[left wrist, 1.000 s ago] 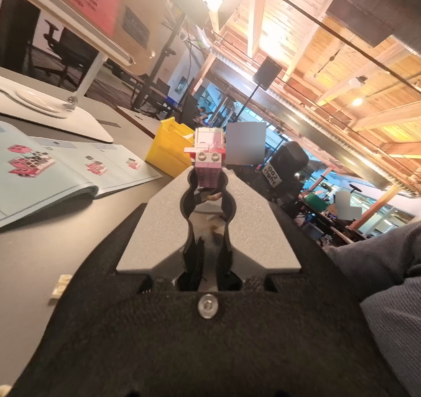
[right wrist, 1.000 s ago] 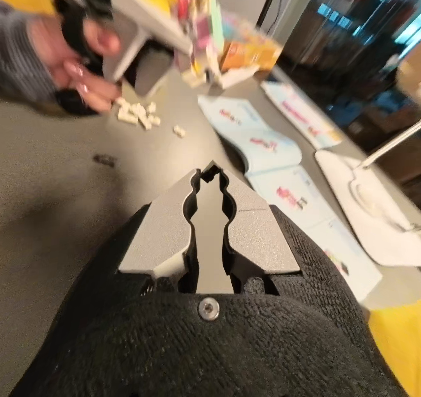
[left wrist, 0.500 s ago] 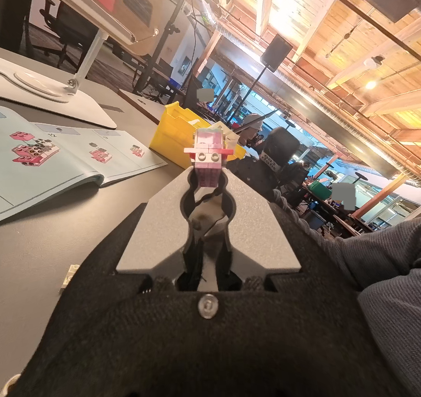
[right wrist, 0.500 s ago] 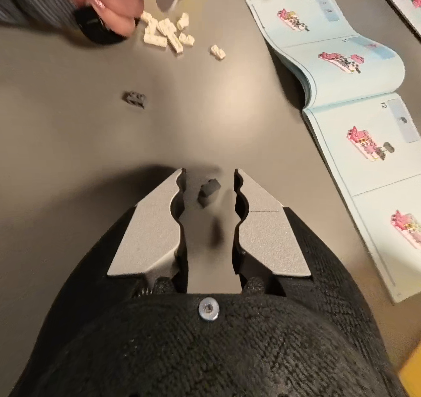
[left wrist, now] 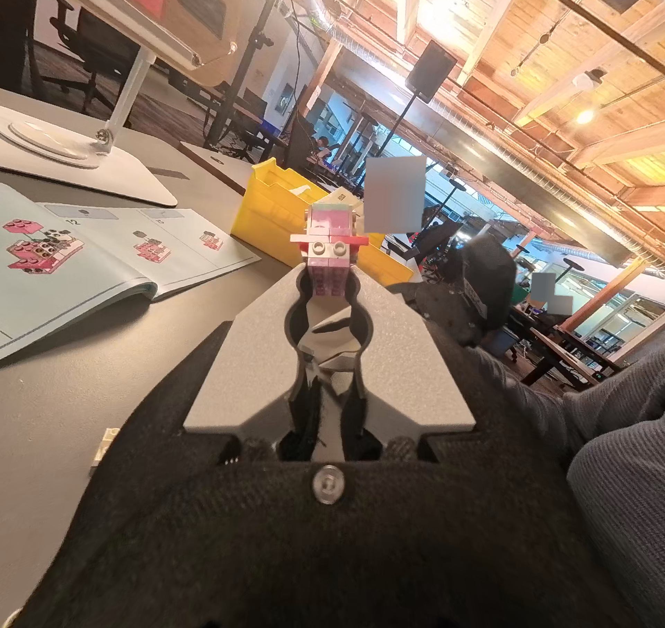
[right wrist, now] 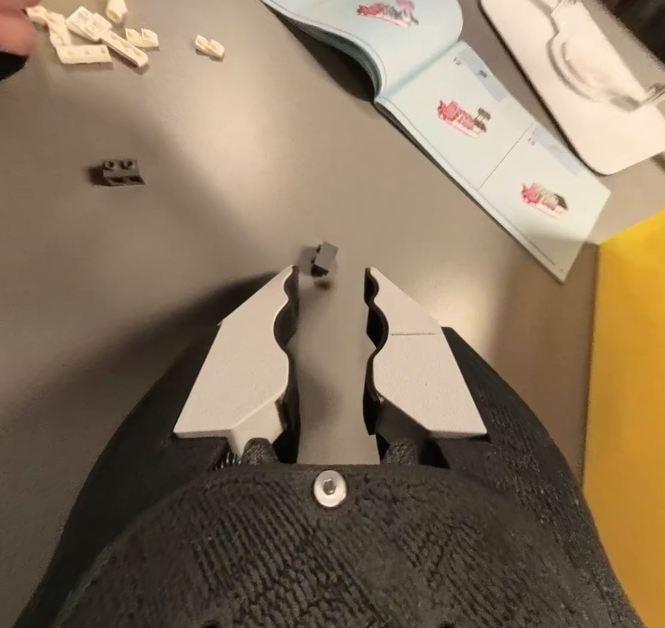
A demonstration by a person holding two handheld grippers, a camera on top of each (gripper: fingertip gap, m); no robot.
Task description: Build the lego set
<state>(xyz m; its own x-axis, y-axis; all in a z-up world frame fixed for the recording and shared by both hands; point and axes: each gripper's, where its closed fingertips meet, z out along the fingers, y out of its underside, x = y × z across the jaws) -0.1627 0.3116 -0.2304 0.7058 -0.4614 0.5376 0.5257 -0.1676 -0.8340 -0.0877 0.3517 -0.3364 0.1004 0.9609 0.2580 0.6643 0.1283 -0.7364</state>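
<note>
My left gripper (left wrist: 329,276) is shut on a small brick model (left wrist: 329,240) of pink, white, red and grey pieces, held up above the grey table (left wrist: 72,376). Both pads press on its pink lower part. My right gripper (right wrist: 331,276) is open and empty, low over the table. A small dark grey brick (right wrist: 324,258) lies tilted on the table just ahead of its fingertips, nearer the left finger (right wrist: 288,283) and touching neither pad.
An open pale blue booklet (right wrist: 414,52) lies to the right, also in the left wrist view (left wrist: 90,250). There is a white lamp base (right wrist: 575,70), a yellow bin (left wrist: 273,214), several loose white bricks (right wrist: 93,34), another dark brick (right wrist: 117,173), a hand (right wrist: 14,16) and a grey sleeve (left wrist: 611,466). Some 15 cm of space lies between my two pairs of fingers.
My right gripper held the small dark grey brick, then opened and let it go; the brick now lies on the table ahead of the fingertips. My left gripper keeps its hold on the model.
</note>
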